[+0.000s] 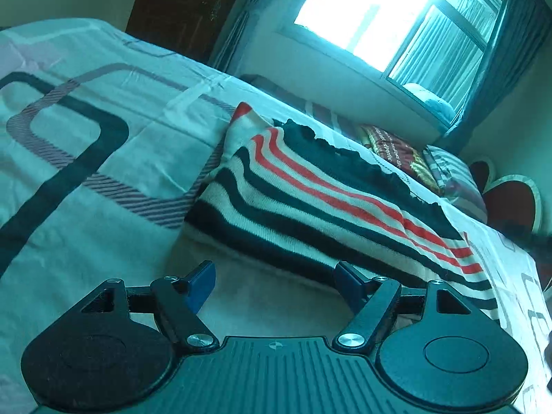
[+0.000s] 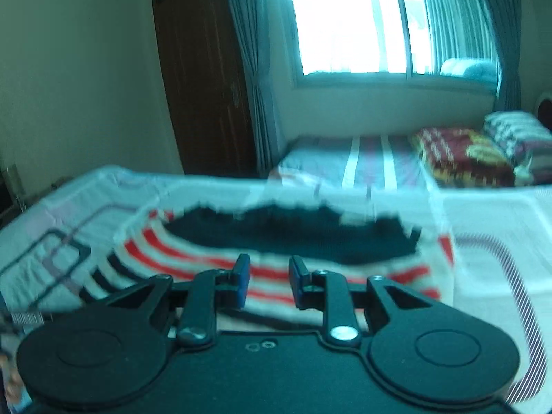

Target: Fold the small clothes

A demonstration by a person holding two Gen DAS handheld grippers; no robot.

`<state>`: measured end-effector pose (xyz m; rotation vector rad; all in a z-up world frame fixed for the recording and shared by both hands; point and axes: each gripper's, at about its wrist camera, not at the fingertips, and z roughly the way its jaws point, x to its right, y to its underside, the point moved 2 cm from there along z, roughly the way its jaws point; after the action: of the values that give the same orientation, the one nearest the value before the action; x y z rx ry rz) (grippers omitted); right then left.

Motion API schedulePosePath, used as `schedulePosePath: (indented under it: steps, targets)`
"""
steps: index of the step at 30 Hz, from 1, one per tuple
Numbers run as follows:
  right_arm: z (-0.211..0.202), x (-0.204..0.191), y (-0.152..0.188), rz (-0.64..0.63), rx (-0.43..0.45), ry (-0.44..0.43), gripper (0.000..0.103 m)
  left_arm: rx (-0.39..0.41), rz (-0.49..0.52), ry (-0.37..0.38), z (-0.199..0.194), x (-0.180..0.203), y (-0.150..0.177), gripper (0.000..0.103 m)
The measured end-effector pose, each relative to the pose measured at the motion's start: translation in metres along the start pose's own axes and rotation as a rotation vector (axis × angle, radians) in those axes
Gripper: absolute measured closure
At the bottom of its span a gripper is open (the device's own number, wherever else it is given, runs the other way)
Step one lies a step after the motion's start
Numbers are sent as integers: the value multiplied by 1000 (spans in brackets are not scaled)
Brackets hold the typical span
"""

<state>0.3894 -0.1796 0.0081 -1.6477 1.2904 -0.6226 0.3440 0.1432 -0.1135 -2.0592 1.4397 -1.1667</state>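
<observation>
A folded knit sweater (image 1: 310, 189) with navy, white and red stripes lies on the patterned bed sheet (image 1: 86, 179). My left gripper (image 1: 276, 286) hovers just in front of the sweater's near edge, jaws wide open and nothing between the blue pads. In the blurred right wrist view the same sweater (image 2: 293, 238) lies straight ahead, navy part on top. My right gripper (image 2: 269, 281) is above its near striped edge, pads a narrow gap apart. Striped fabric shows through the gap, but no pad presses on it.
The pale sheet (image 2: 483, 214) spreads left and right of the sweater. Beyond it lies another bed (image 2: 345, 162) with a red patterned pillow (image 2: 462, 158) and a striped one (image 2: 514, 134). A brown door (image 2: 207, 86) and a curtained window (image 2: 352, 20) are behind.
</observation>
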Motion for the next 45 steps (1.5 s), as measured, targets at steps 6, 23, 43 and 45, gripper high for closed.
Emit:
schedulePosePath:
  steps: [6,23,43,45]
  targets:
    - [-9,24,-42,122,88,24,75,-12,-152,65,12,-17,0,27]
    - [50,33,11,152,-108,-31,84,147,-491,163,83,-22,-31,28]
    - [116,7,49,120,-225,-82,103,126,-542,214,109,-43,-48,85]
    - [115,6,50,111,-221,-74,103,137,-527,231,105,-39,-50,85]
